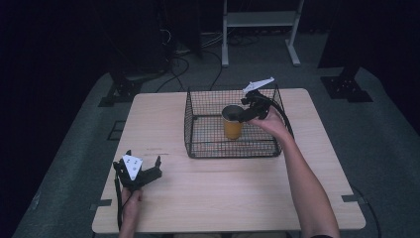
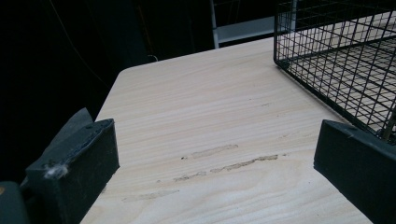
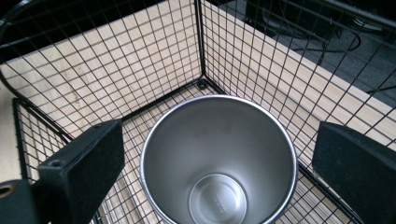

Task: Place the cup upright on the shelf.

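Note:
An orange cup point(image 1: 232, 126) with a steel inside point(image 3: 219, 158) stands upright in the black wire basket point(image 1: 198, 148). My right gripper point(image 1: 243, 113) hovers just above the cup's rim, open, its jaws wide to either side of the cup point(image 3: 215, 154) without touching it. My left gripper point(image 1: 143, 171) rests low over the table's front left, open, with bare wood between its jaws point(image 2: 215, 154). The basket's near corner point(image 2: 327, 56) shows at the upper right of the left gripper view.
The light wooden table point(image 1: 228, 198) has faint scuff marks point(image 2: 224, 161) ahead of the left gripper. Beyond its far edge stand a white shelf frame point(image 1: 260, 20) and cables on the dark floor.

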